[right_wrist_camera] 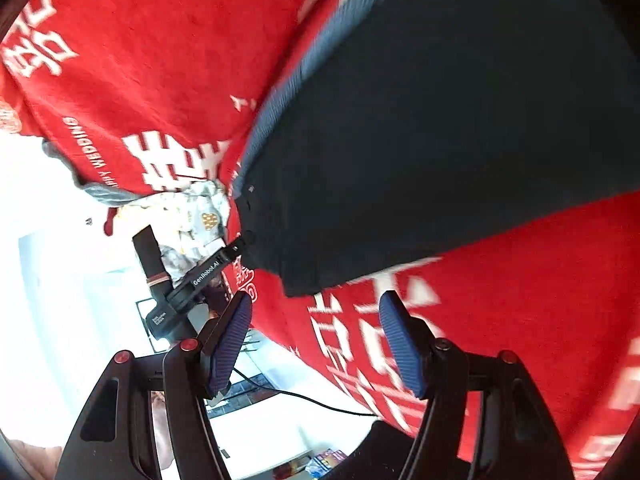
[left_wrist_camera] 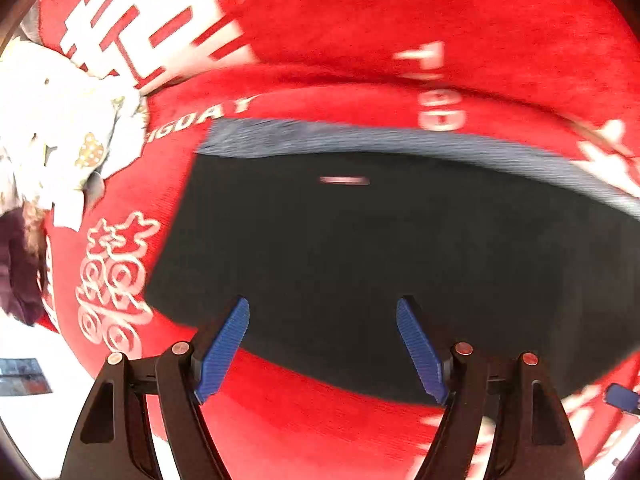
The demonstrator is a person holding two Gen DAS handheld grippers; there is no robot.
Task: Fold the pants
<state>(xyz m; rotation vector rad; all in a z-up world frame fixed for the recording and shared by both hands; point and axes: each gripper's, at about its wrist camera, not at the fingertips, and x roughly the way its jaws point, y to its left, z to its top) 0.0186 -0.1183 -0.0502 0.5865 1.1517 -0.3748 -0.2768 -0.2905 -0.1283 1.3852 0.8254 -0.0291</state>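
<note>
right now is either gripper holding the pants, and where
Neither. The left gripper and right gripper are both open and empty; the dark pants lie flat.

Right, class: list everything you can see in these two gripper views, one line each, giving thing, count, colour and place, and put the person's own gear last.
Pants: one, black with a grey-blue waistband, lying flat on the red cloth.
Cloth: one, red with white lettering, spread under the pants.
Patterned garment: one, white with small prints, crumpled at the cloth's edge beyond the pants.
Dark purple fabric: one piece, at the left edge of the left view; too blurred to identify.
Cable: one, black, on the pale floor below the cloth.
Left gripper: one, black with blue pads, open over the pants, holding nothing.
Right gripper: one, black with blue pads, open over the cloth near the pants' corner, holding nothing.
</note>
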